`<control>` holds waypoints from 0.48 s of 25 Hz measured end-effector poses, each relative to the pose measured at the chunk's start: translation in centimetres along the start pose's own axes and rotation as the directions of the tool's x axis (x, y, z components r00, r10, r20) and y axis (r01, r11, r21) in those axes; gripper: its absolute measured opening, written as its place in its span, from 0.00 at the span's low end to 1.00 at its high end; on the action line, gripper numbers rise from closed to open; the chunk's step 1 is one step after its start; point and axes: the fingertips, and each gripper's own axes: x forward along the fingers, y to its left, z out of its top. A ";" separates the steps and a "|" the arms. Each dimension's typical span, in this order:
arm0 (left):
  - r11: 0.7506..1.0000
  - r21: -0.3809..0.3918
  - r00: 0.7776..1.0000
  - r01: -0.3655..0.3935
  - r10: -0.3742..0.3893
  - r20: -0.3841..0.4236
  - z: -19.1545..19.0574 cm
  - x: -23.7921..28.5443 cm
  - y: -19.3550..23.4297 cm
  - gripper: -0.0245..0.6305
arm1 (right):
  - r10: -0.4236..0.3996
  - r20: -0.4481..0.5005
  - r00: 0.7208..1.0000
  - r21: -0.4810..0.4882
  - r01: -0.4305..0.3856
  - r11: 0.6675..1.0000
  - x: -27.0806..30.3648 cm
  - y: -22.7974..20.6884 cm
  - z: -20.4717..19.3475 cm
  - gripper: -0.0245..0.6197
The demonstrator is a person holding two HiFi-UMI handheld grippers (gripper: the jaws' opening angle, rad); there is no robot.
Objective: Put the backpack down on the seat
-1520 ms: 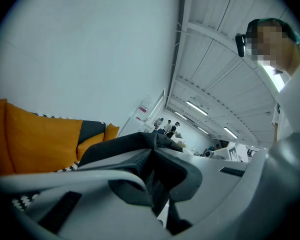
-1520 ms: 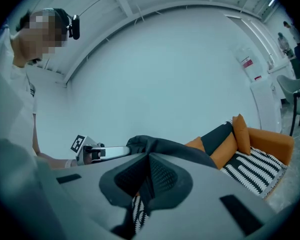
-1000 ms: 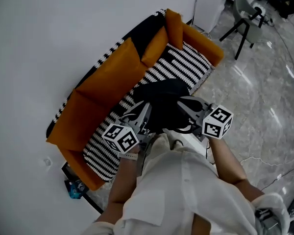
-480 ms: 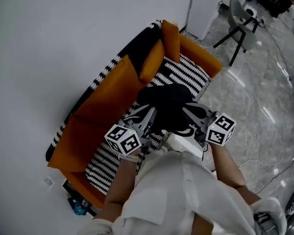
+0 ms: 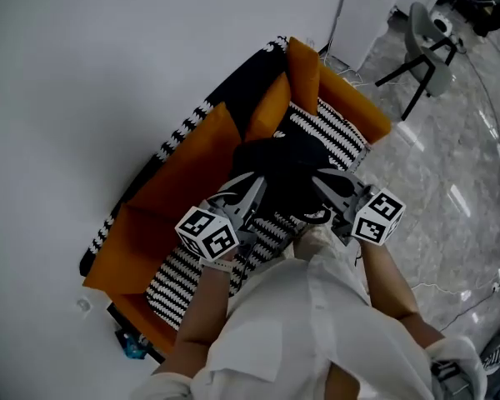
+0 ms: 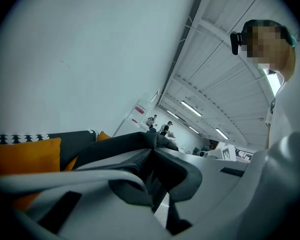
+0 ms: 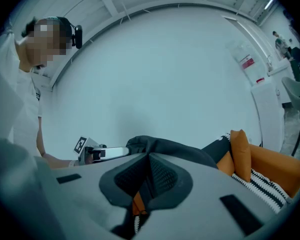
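Observation:
A black backpack (image 5: 285, 170) hangs over the striped seat (image 5: 327, 130) of an orange sofa (image 5: 192, 161), held up from both sides. My left gripper (image 5: 252, 192) is shut on its left edge, and black fabric (image 6: 121, 143) is pinched between its pads. My right gripper (image 5: 327, 183) is shut on the right edge, with the backpack (image 7: 176, 147) bulging just beyond the jaws. In the gripper views, the left gripper (image 6: 153, 156) and right gripper (image 7: 147, 176) each clamp dark material. Whether the backpack's bottom touches the seat is hidden.
Orange cushions (image 5: 304, 65) stand along the sofa's back and far arm, against a white wall. A white cabinet (image 5: 369, 7) and a grey chair (image 5: 425, 33) stand beyond the sofa on the marble floor (image 5: 450, 182). A small blue object (image 5: 133, 347) lies by the sofa's near end.
Both grippers and the backpack have shifted a little farther over the striped seat, towards the backrest. Both grips are unchanged.

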 end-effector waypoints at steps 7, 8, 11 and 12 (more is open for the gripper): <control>0.984 -0.058 0.982 -0.171 0.174 0.071 0.6 1.4 4.3 0.09 | 0.168 -0.128 0.977 0.006 -0.169 0.986 5.0 -4.3 0.6 0.08; 0.978 -0.068 0.976 -0.196 0.202 0.082 0.7 1.4 4.9 0.09 | 0.183 -0.145 0.972 0.008 -0.184 0.983 5.7 -4.9 0.6 0.08; 0.959 -0.104 0.956 -0.264 0.274 0.102 0.3 1.4 7.0 0.09 | 0.218 -0.200 0.955 0.009 -0.221 0.975 8.1 -6.4 0.1 0.08; 0.952 -0.117 0.950 -0.282 0.294 0.105 0.0 1.3 7.8 0.09 | 0.228 -0.217 0.949 0.011 -0.231 0.973 9.0 -6.8 -0.3 0.08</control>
